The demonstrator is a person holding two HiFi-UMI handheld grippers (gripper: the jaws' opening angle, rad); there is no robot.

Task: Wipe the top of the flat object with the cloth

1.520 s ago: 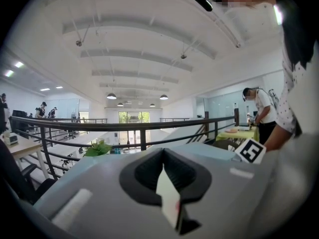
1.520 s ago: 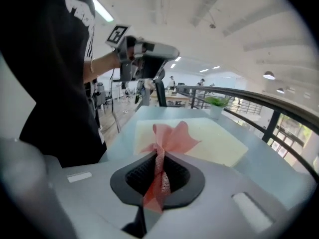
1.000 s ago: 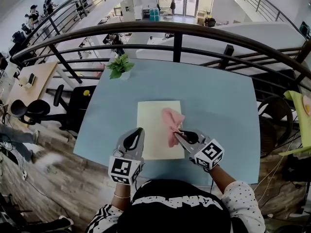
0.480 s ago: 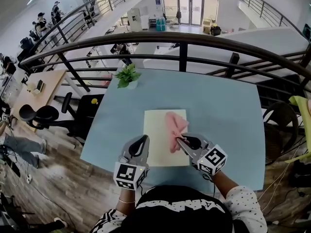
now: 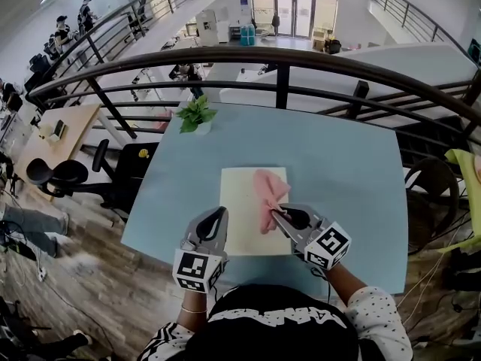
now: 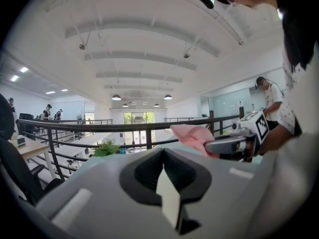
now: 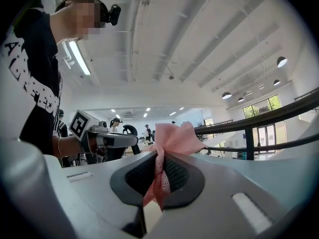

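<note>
cloth (image 5: 267, 192) in right tool (image 5: 275, 215), on sheet (image 5: 239, 205)

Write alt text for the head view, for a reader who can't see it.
The right gripper pinches a pink cloth that lies on a pale-yellow flat sheet on a blue table. The left gripper sits at the sheet's left edge, and a small plant stands at the far left corner.

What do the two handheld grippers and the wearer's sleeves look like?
Both the left gripper and right gripper are light grey plastic with a black teardrop-shaped recess behind the jaws, each carrying a white cube with black square markers. No cables visible. Right sleeve is white with black dots; left sleeve is black-and-white patterned; thin bracelet on left wrist.
</note>
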